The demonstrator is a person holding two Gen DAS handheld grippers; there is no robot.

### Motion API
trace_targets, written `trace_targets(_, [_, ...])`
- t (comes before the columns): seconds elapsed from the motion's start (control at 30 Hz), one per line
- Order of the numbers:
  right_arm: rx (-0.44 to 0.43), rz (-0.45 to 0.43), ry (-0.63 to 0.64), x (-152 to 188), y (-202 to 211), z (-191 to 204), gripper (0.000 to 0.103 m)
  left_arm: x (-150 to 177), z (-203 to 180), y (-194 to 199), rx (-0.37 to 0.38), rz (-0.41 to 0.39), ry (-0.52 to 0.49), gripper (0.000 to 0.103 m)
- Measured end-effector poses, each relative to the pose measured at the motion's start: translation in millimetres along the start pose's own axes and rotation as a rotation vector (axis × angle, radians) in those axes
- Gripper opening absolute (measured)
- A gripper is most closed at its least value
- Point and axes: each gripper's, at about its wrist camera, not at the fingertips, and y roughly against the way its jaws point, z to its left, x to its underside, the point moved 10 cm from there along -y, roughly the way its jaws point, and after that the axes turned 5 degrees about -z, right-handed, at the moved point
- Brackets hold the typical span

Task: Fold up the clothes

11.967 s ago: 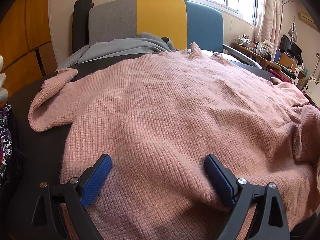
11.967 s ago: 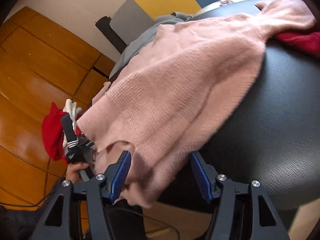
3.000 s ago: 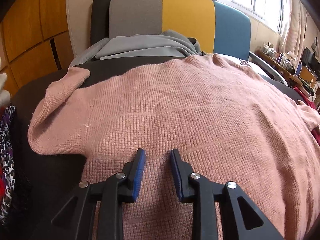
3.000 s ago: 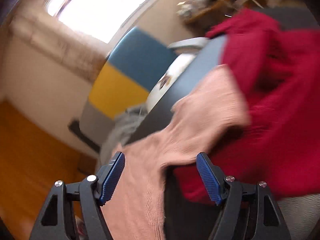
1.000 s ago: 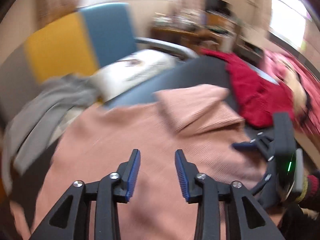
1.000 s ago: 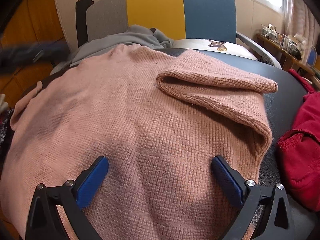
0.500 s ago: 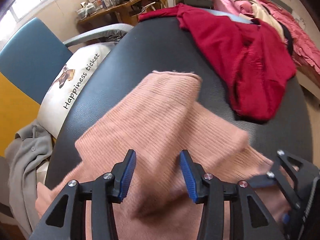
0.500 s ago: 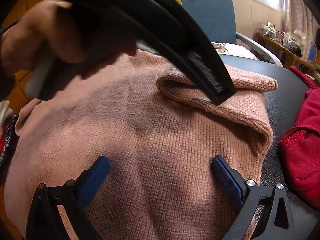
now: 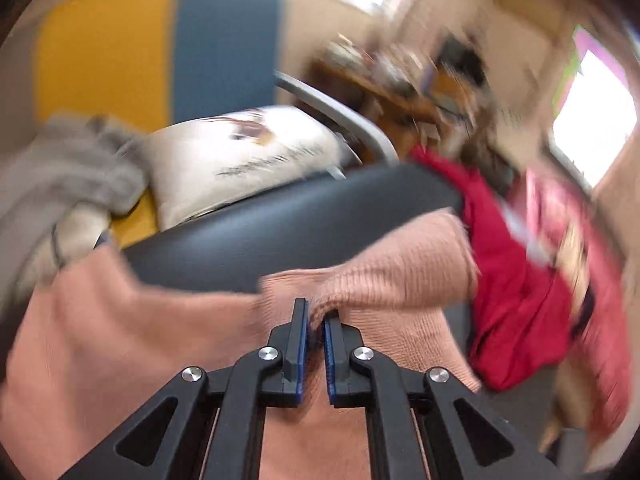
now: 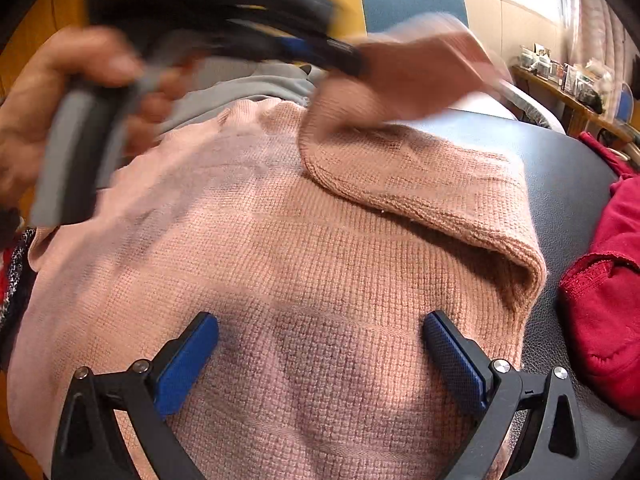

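Above the pink sweater point(image 10: 320, 280), left gripper point(image 9: 315, 322) pinching its sleeve point(image 9: 400, 276), right gripper point(image 10: 320, 344) spread wide.

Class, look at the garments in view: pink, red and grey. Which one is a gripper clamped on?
The pink knit sweater: the left gripper is pinching its sleeve. The red garment and grey garment lie untouched.

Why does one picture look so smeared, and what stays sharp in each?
Left wrist view: the room, cushion and red garment smear with motion blur; only the left gripper, shut on the pink sweater, is crisp. Right wrist view: the sweater's knit and the open right gripper are sharp; the hand above is blurred, and the window glares white.
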Motion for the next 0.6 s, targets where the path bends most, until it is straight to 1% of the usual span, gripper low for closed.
trace_targets(0.1, [0.007, 0.003, 0.006, 1, 1, 2, 0.103, 13, 38, 26, -0.007, -0.038, 0.119, 0.006])
trace_targets(0.2, [0.012, 0.004, 0.009, 3, 2, 0, 0.103, 38, 73, 51, -0.016, -0.08, 0.252, 0.006])
trace_targets(0.23, [0.013, 0.005, 0.01, 3, 3, 0, 0.103, 48, 86, 58, -0.011, -0.096, 0.315, 0.006])
trace_targets(0.27, [0.015, 0.005, 0.011, 4, 3, -1, 0.103, 60, 98, 64, -0.014, -0.106, 0.372, 0.006])
trace_targets(0.37, [0.02, 0.007, 0.014, 5, 4, -2, 0.103, 88, 121, 73, -0.012, -0.127, 0.493, 0.006])
trace_targets(0.4, [0.021, 0.007, 0.015, 6, 1, -2, 0.103, 96, 125, 76, -0.003, -0.137, 0.525, 0.006])
trace_targets(0.47, [0.024, 0.008, 0.017, 7, -2, -1, 0.103, 114, 132, 80, 0.044, -0.142, 0.597, 0.006])
trace_targets(0.5, [0.025, 0.009, 0.017, 7, -2, -1, 0.103, 121, 134, 81, 0.061, -0.143, 0.626, 0.007])
trace_targets(0.53, [0.026, 0.009, 0.018, 7, -3, 0, 0.103, 125, 137, 82, 0.081, -0.147, 0.655, 0.019])
trace_targets(0.57, [0.028, 0.009, 0.019, 6, -3, 0, 0.103, 129, 141, 84, 0.114, -0.162, 0.708, 0.029])
trace_targets(0.6, [0.029, 0.01, 0.019, 6, -3, 0, 0.103, 131, 149, 89, 0.133, -0.193, 0.766, 0.031])
